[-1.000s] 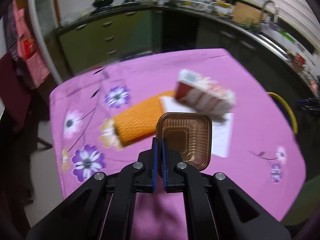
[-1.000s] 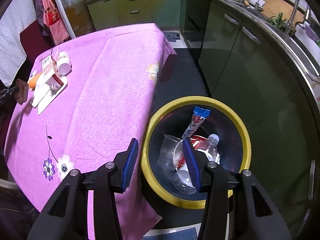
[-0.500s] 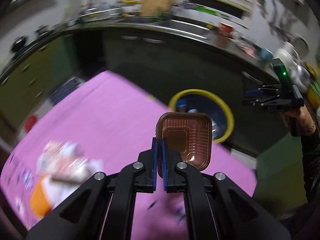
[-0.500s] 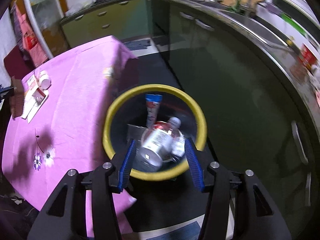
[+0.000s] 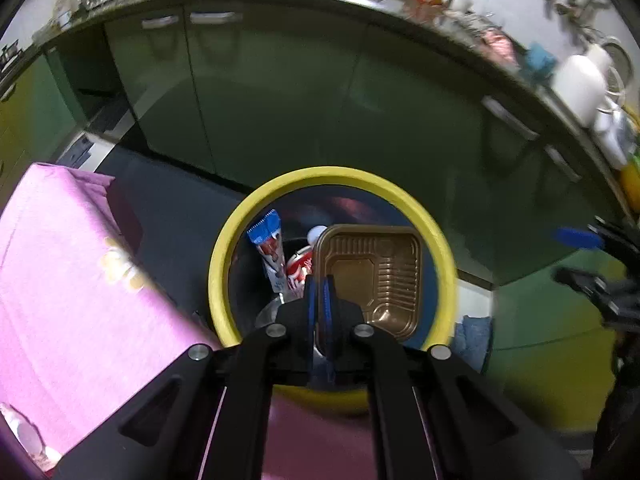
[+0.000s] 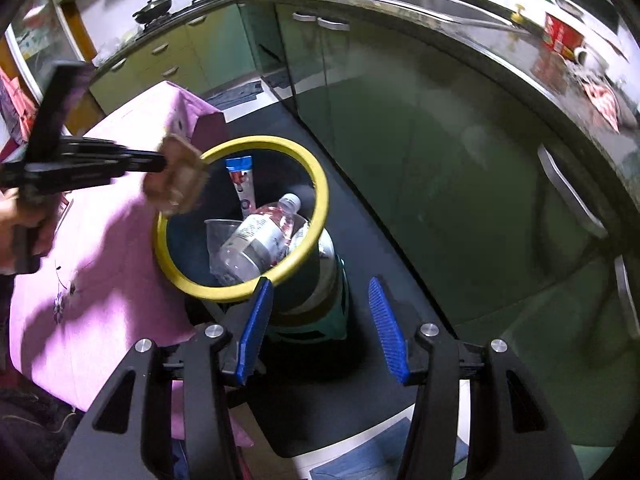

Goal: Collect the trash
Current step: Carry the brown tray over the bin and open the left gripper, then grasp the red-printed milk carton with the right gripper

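My left gripper [image 5: 319,280] is shut on the edge of a brown plastic tray [image 5: 374,276] and holds it over the yellow-rimmed trash bin [image 5: 436,236]. The bin holds a blue-capped tube [image 5: 268,250] and a plastic bottle [image 6: 256,236]. In the right wrist view the left gripper and brown tray [image 6: 176,176] hang over the bin's near left rim [image 6: 320,184]. My right gripper [image 6: 320,320] is open and empty, above the floor just right of the bin.
A table with a pink flowered cloth [image 5: 60,280] stands left of the bin. Dark green kitchen cabinets [image 6: 440,140] curve behind and to the right. A blue mat [image 6: 360,464] lies on the floor near me.
My left gripper has swung with the brown tray from over the table to above the bin. My right gripper has drawn back to the right of the bin, still open.
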